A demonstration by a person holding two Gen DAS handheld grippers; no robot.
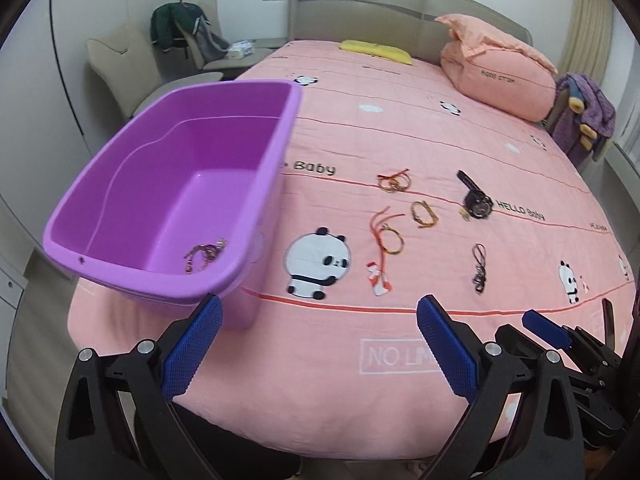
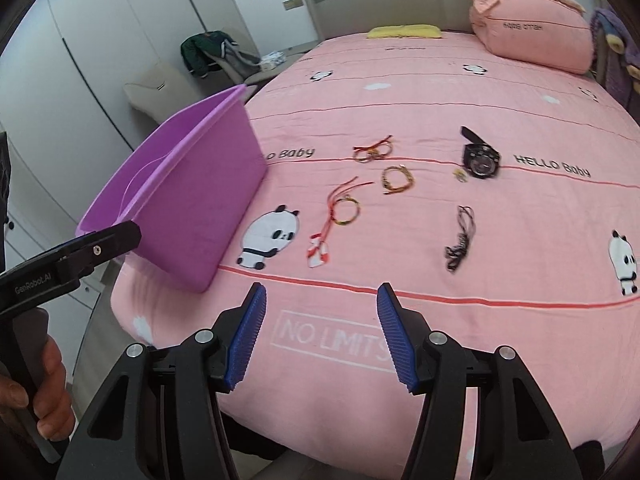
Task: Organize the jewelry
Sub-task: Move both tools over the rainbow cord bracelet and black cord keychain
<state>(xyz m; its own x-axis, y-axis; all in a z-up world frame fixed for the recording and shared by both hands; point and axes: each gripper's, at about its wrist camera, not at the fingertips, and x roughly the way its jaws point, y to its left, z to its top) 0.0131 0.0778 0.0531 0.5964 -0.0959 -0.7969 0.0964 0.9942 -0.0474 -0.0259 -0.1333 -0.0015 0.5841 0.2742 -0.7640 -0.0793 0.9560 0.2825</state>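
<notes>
A purple plastic bin (image 1: 276, 148) stands on the pink bed at the left, with one bracelet (image 1: 206, 254) inside; the bin also shows in the right wrist view (image 2: 208, 200). On the sheet lie a red-string charm bracelet (image 1: 386, 236), a gold bracelet (image 1: 423, 214), a red-and-gold bracelet (image 1: 394, 181), a black watch (image 1: 476, 200) and a dark cord (image 1: 479, 268). The same pieces show in the right wrist view: charm bracelet (image 2: 340, 216), watch (image 2: 482, 158), cord (image 2: 460, 240). My left gripper (image 1: 320, 344) is open and empty near the bed's front edge. My right gripper (image 2: 322, 332) is open and empty, also at the front edge.
A pink pillow (image 1: 500, 76) and a yellow cushion (image 1: 376, 50) lie at the headboard. Beige chairs with clothes (image 1: 180, 28) stand left of the bed. A purple garment (image 1: 584, 112) hangs at the right. The bed's front edge (image 1: 320, 440) is just under both grippers.
</notes>
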